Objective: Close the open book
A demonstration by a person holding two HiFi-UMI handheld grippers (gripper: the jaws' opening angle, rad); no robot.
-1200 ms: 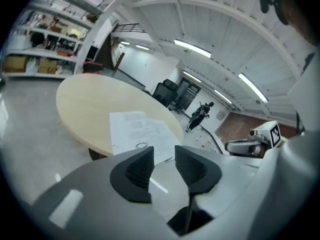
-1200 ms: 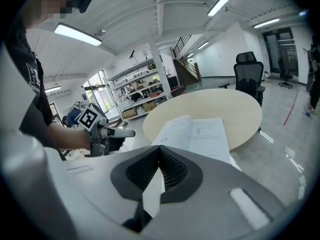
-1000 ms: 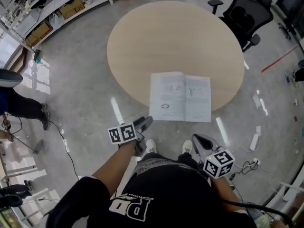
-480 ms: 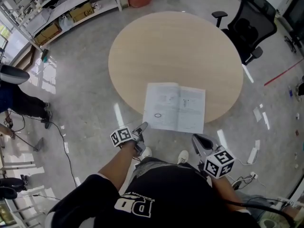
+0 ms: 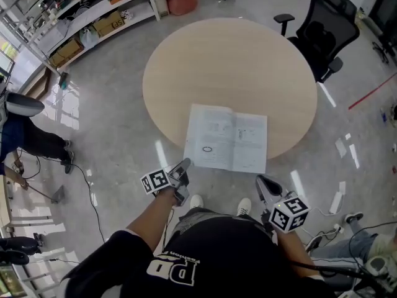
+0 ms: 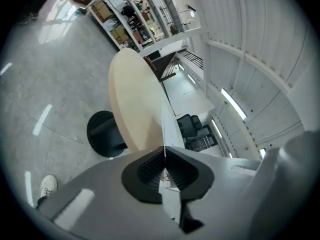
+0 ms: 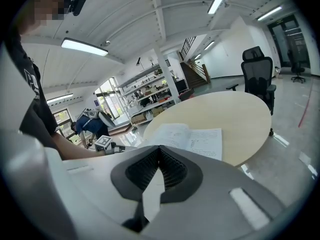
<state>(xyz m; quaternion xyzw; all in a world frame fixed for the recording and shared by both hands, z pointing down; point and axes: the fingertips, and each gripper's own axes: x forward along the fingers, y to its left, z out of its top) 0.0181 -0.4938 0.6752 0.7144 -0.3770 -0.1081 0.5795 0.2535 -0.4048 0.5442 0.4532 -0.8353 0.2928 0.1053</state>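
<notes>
An open white book (image 5: 226,144) lies at the near edge of the round beige table (image 5: 229,67), its near side hanging over the rim. My left gripper (image 5: 185,165) is at the book's near-left corner. In the left gripper view the book (image 6: 167,129) shows edge-on and its thin edge runs into the seam of my shut left gripper (image 6: 163,151). My right gripper (image 5: 265,184) hangs below the book's near-right corner, apart from it. In the right gripper view the right gripper (image 7: 159,149) is shut and empty, with the book (image 7: 192,136) ahead on the table (image 7: 235,114).
A black office chair (image 5: 325,23) stands at the table's far right. Shelves with boxes (image 5: 87,11) line the far left. A person (image 5: 25,135) stands at the left, with cables on the floor. The table's black pedestal (image 6: 102,134) is beneath it.
The left gripper has moved up to the book's near-left corner and its jaws, open before, have closed. The right gripper has shifted slightly.
</notes>
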